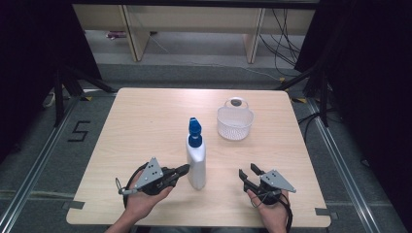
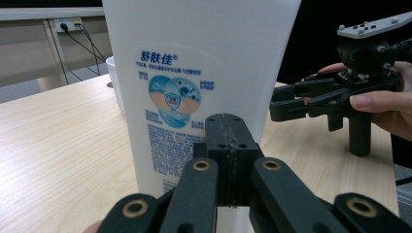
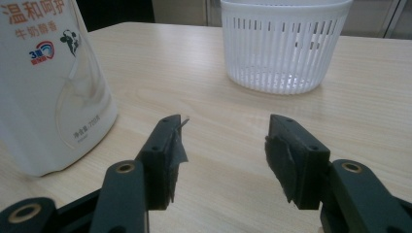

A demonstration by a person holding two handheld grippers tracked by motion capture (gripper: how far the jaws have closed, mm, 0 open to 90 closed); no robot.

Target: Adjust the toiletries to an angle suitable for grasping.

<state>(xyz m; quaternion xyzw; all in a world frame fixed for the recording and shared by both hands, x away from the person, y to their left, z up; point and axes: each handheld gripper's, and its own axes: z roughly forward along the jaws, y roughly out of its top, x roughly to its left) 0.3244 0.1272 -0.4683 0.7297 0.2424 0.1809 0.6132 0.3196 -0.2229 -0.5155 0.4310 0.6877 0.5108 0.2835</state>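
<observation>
Tabletop [image 1: 145, 126] holds bottle [image 1: 196, 160] just beyond left gripper's [image 1: 183, 169] closed fingers [image 2: 218, 141].

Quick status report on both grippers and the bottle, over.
Left gripper shut, tips at the white bottle. Right gripper open, holding nothing. Bottle upright, white basket beyond it. Nothing between them.

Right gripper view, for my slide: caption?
Open right gripper facing slotted white plastic basket, white bottle beside.

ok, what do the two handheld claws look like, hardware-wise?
Both are black two-jaw units with brass-coloured pivot pins. The left claw and right claw each carry a grey three-cornered plate on top, with a dark cable looping off the back. No sleeves in view.
</observation>
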